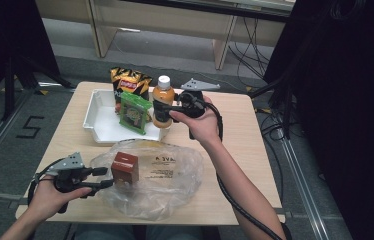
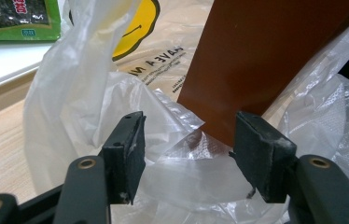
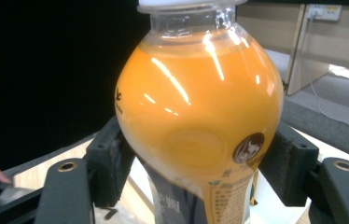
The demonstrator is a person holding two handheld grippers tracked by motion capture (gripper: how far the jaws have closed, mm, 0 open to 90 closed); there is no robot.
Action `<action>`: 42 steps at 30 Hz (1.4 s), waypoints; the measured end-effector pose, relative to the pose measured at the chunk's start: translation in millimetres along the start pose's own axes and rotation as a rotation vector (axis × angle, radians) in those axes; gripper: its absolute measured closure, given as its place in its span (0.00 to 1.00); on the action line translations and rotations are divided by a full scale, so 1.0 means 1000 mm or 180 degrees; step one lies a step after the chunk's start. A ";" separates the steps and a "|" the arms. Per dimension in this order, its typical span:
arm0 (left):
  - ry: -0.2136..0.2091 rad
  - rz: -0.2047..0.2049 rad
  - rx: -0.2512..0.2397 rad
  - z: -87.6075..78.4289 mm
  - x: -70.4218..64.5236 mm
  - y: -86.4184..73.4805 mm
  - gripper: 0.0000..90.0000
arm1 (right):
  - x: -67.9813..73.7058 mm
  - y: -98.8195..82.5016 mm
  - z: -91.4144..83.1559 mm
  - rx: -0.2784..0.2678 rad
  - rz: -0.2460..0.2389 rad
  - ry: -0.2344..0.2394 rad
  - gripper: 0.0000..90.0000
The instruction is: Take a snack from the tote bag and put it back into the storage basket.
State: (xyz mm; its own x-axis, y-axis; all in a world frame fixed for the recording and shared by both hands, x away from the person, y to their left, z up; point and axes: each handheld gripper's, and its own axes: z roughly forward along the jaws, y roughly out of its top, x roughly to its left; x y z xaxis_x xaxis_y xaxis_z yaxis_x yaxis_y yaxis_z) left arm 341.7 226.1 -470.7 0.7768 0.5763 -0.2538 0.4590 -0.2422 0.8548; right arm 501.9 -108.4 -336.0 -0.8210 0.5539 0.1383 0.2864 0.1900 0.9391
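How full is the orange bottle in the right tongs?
Nearly full: orange liquid in the bottle reaches up to its neck under the white cap.

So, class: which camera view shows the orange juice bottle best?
The right gripper view: the juice bottle sits close up, label and white cap visible, between the jaws. The high view shows it small, beside the white tray. The left gripper view looks at the plastic bag.

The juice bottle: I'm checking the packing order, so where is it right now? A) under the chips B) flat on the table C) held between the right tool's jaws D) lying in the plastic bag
C: the right tool has a jaw on each side of the juice bottle, which it holds upright at the white tray.
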 end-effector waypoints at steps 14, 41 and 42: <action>-0.0026 0.0004 -0.0018 -0.001 0.000 0.001 0.48 | -0.022 -0.012 0.053 0.0279 0.0060 -0.0060 0.38; 0.0002 0.0044 0.0008 -0.002 0.000 0.001 0.48 | -0.057 -0.056 0.093 0.0656 0.0118 -0.0315 0.38; -0.0008 0.0044 0.0005 -0.002 0.000 0.001 0.48 | -0.058 -0.058 0.094 0.0656 0.0130 -0.0335 0.38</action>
State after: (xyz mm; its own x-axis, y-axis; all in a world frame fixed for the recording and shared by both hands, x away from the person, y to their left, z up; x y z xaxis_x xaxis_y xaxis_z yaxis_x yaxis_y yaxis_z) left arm 341.6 227.3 -469.1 0.7842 0.5710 -0.2430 0.4488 -0.2515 0.8575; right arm 578.9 -75.2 -427.6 -0.7538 0.6439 0.1311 0.4219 0.3213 0.8478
